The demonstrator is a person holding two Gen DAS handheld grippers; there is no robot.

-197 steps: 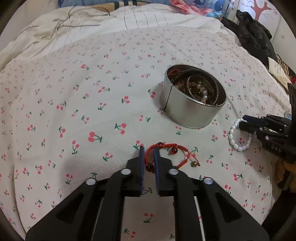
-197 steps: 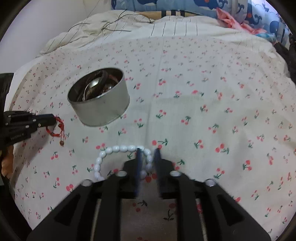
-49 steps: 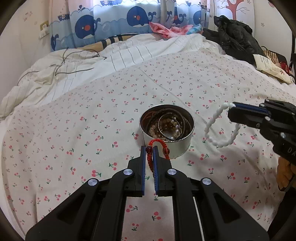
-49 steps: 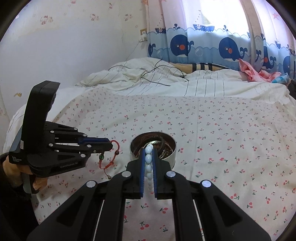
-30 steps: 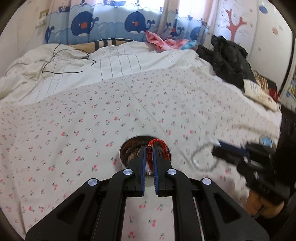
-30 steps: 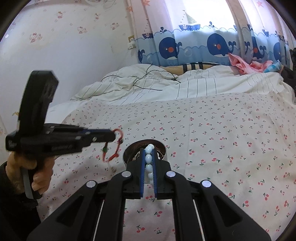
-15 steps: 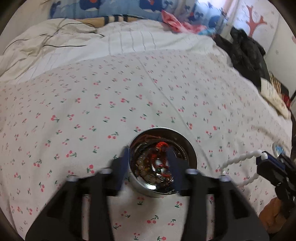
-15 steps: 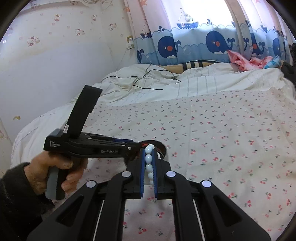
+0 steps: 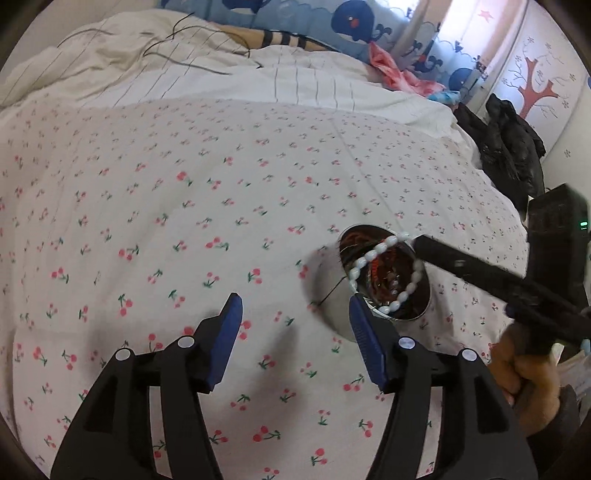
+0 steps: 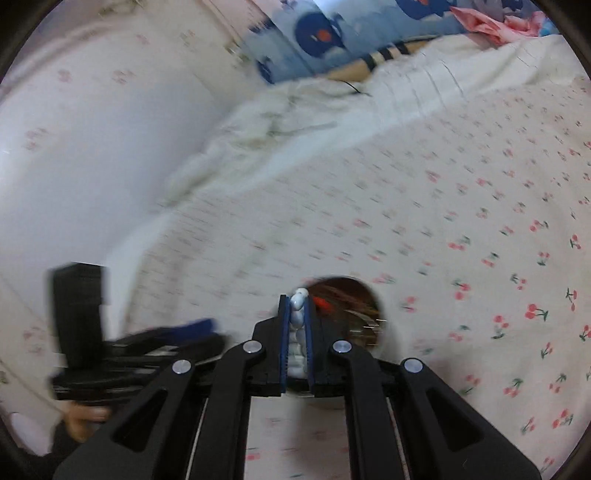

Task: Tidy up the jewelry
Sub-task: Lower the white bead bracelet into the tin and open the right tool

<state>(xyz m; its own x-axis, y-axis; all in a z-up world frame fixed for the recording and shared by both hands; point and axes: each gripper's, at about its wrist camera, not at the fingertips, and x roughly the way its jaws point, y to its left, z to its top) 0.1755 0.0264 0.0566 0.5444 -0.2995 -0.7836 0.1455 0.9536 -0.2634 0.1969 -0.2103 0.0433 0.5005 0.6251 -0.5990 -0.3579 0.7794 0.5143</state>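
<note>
Right gripper clamped on the white bead bracelet, loop dangled directly above the open mouth of the metal tin, so only a release judged needed. Left gripper spread wide and empty, just left of and nearer than the tin, red cord bracelet already inside. Tin sat on the cherry-print bedspread; whale curtains far behind.
</note>
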